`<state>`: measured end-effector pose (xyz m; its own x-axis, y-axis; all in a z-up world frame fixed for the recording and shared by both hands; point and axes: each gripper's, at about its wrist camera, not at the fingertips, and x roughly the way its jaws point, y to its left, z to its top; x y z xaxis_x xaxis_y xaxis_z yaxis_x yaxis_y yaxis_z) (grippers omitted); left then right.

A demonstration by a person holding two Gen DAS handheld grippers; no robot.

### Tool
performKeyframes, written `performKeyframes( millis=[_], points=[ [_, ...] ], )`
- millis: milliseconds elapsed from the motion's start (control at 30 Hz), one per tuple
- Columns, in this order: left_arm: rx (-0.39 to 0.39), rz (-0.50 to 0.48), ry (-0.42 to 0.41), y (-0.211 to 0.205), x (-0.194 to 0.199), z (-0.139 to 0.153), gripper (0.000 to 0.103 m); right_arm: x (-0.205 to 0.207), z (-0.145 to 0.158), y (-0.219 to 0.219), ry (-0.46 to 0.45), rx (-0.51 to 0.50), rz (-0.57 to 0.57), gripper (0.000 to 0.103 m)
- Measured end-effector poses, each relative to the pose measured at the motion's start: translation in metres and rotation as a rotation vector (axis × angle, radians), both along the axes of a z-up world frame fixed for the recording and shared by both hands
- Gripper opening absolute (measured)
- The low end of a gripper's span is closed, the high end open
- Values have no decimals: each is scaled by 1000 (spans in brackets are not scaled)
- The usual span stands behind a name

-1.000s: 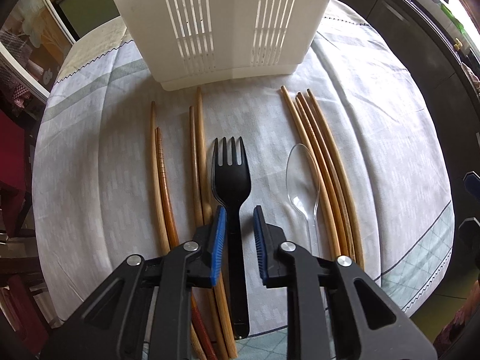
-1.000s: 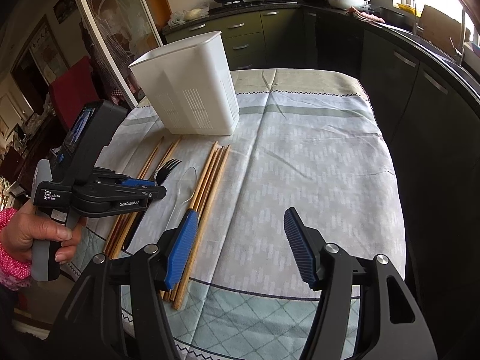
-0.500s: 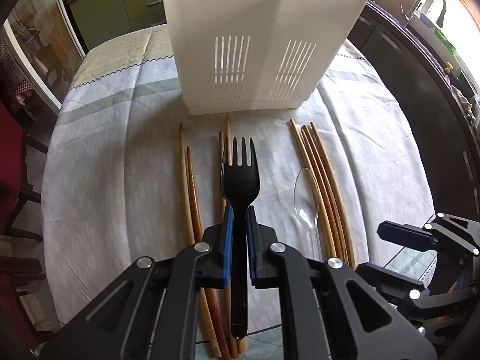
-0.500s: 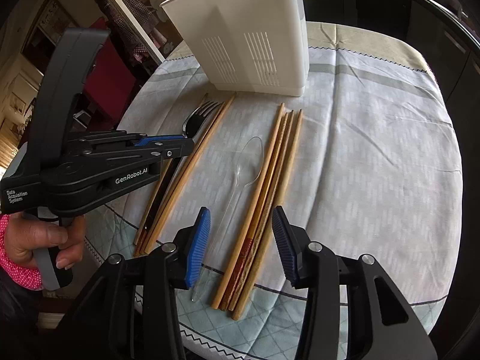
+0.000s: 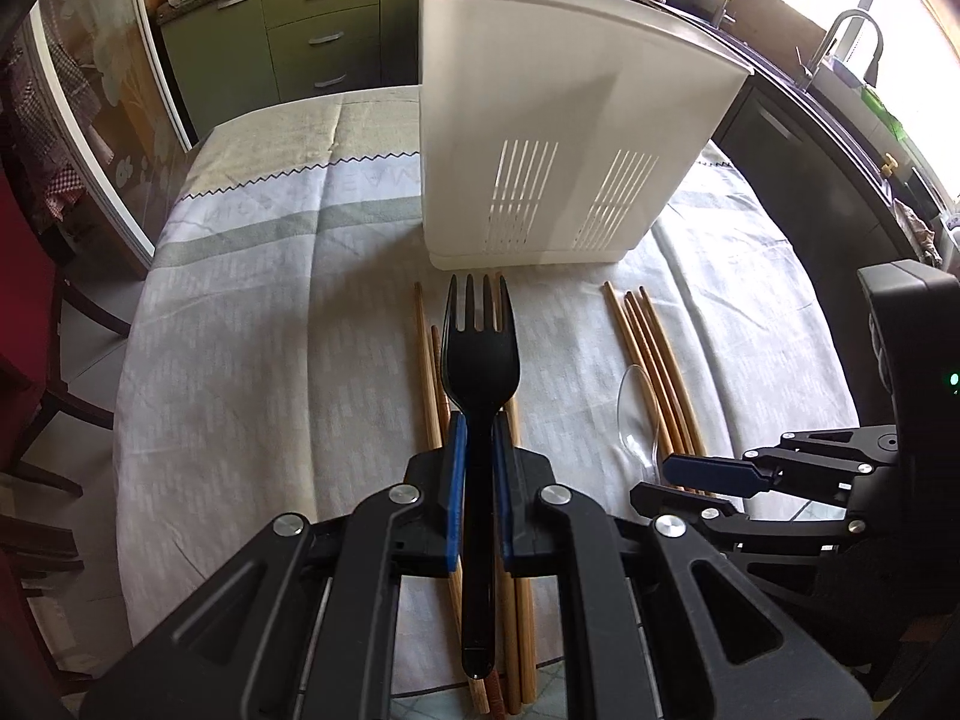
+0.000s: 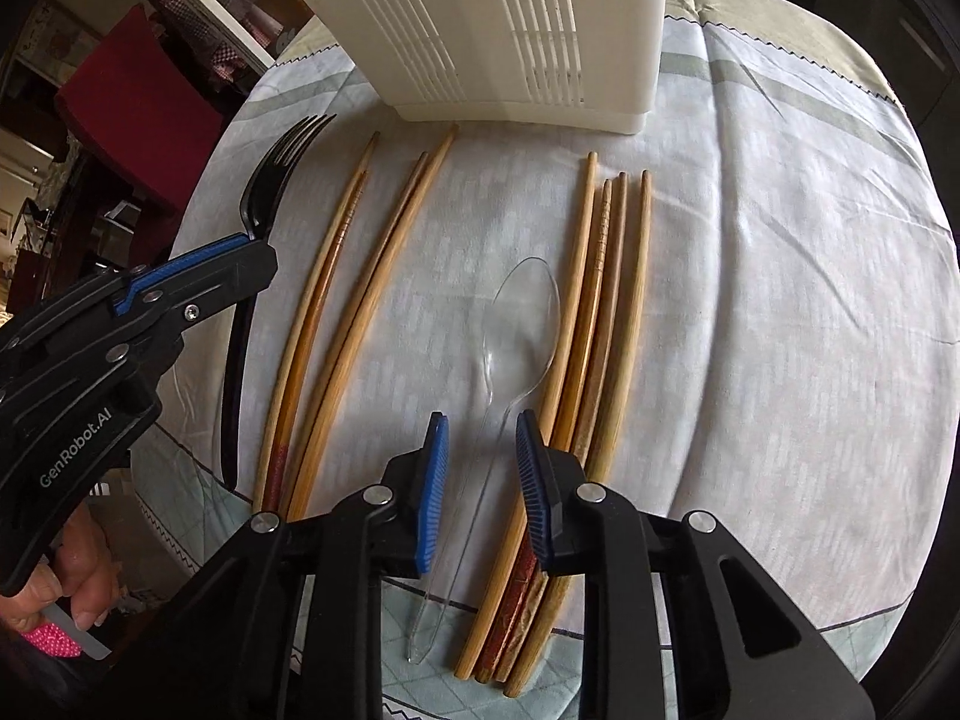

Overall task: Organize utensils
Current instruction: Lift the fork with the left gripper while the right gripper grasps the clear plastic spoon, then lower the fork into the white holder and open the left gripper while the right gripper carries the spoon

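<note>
surface point(image 5: 252, 324) w/ pale striped cloth carries everything. white slotted utensil holder point(image 5: 558, 138) stands upright at the far side, well apart from both grippers. two groups of wooden chopsticks lie lengthwise: left chopsticks point(image 6: 336, 312) & right chopsticks point(image 6: 606, 324), tips toward the holder. left gripper point(image 5: 477, 480) has its jaws pinched tight on the black fork point(image 5: 479, 354), gripping the neck just under the head, tines pointing at the holder, fork lifted off the cloth above the left chopsticks. right gripper point(image 6: 483, 480) points steeply down, jaws closing w/ the clear plastic spoon point(image 6: 516, 324) handle between them, pads not yet touching it; spoon lies flat just beside the right chopsticks. a hand point(image 6: 72, 576) grips the left tool's handle.
</note>
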<state>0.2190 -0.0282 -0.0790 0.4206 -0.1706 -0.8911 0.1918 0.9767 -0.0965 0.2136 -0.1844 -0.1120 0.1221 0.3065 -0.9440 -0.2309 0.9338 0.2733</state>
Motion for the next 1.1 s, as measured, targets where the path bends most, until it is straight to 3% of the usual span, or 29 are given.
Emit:
performKeyframes(
  millis=[167, 300, 533, 700, 900, 1100],
  points=[
    [-7, 9, -47, 3, -3, 7, 9, 6, -6, 11, 4, -29, -2, 22],
    [-5, 10, -74, 3, -6, 12, 9, 16, -10, 24, -16, -51, -10, 11],
    [-16, 15, -125, 4, -11, 28, 9, 14, 0, 19, -68, 53, -25, 10],
    [-72, 30, -226, 11, -15, 62, 9, 2, 42, 12, -242, 166, -34, 10],
    [-172, 55, -424, 10, -3, 116, 9, 0, 96, -17, -483, 260, -105, 10],
    [-223, 72, -626, -4, 29, 146, 9, 2, 119, -27, -571, 256, -119, 10]
  ],
)
